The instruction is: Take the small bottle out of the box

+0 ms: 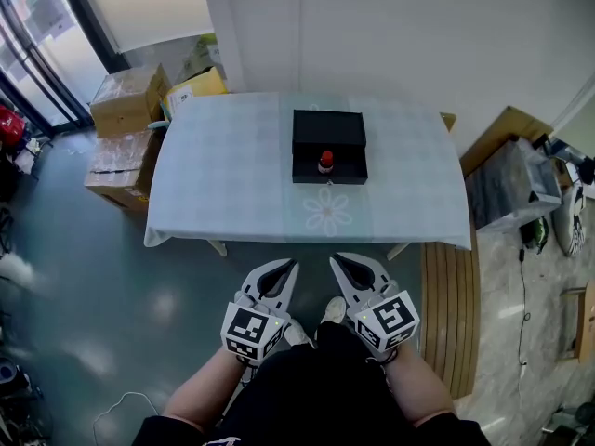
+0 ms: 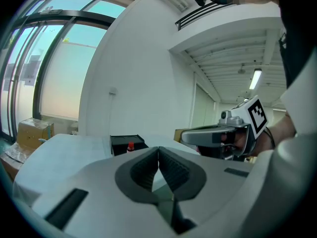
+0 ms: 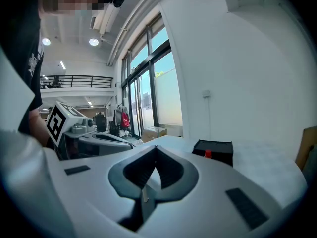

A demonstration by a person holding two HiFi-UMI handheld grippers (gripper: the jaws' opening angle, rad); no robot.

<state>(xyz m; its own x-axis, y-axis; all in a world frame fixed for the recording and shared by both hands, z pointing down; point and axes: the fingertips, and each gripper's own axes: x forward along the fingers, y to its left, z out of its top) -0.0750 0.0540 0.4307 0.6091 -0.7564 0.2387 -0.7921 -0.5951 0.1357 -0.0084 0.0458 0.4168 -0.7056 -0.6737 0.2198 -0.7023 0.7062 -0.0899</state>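
Note:
A black open box (image 1: 329, 131) stands on the table (image 1: 232, 184), toward its far middle. Inside it, near the front wall, stands a small bottle (image 1: 325, 162) with a red cap. The same box (image 2: 127, 144) and bottle (image 2: 130, 147) show small in the left gripper view, and the box (image 3: 213, 150) with the red cap (image 3: 208, 154) in the right gripper view. My left gripper (image 1: 292, 265) and right gripper (image 1: 336, 260) hover side by side in front of the table's near edge, well short of the box. Both are shut with nothing between the jaws.
Cardboard boxes (image 1: 130, 98) are stacked on the floor left of the table. A wrapped bundle (image 1: 509, 186) and a wooden board (image 1: 452, 305) lie to the right. A white wall stands behind the table. My legs and shoes (image 1: 333, 310) are below the grippers.

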